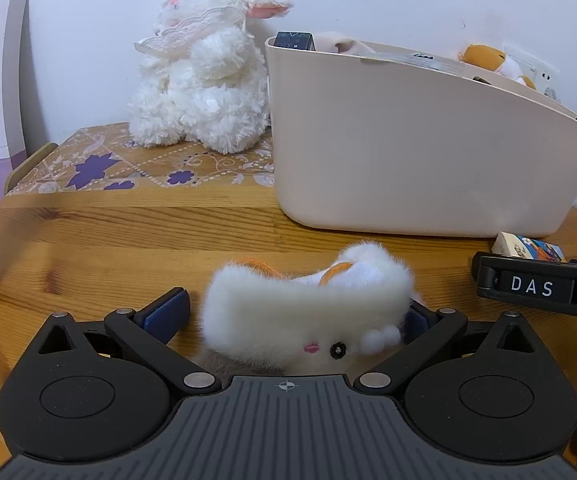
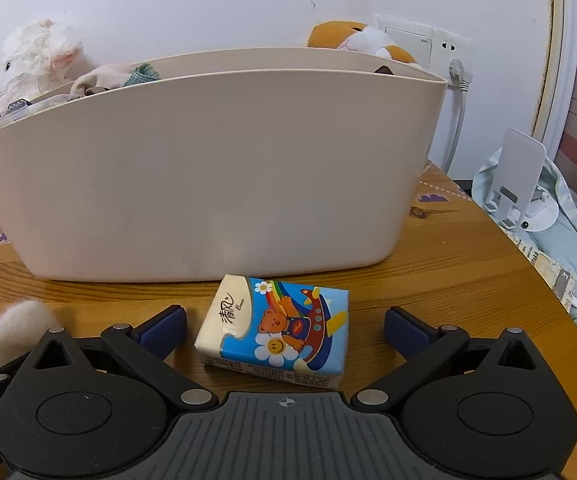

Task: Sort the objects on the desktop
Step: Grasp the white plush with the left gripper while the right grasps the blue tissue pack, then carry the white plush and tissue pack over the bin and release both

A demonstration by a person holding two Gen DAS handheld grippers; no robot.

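Left gripper spread wide around small white plush toy on wooden table. Right gripper spread wide around tissue pack, near beige bin.

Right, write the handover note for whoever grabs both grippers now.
Left gripper: open around the small white plush on the wooden table, not yet closed.
Right gripper: open around the tissue pack, which lies in front of the beige bin.
Done: bin already holds some items, including an orange-and-white plush.
Left: grip and bin the small plush and tissue pack. The white lamb toy sits left of the bin; probably goes in too.
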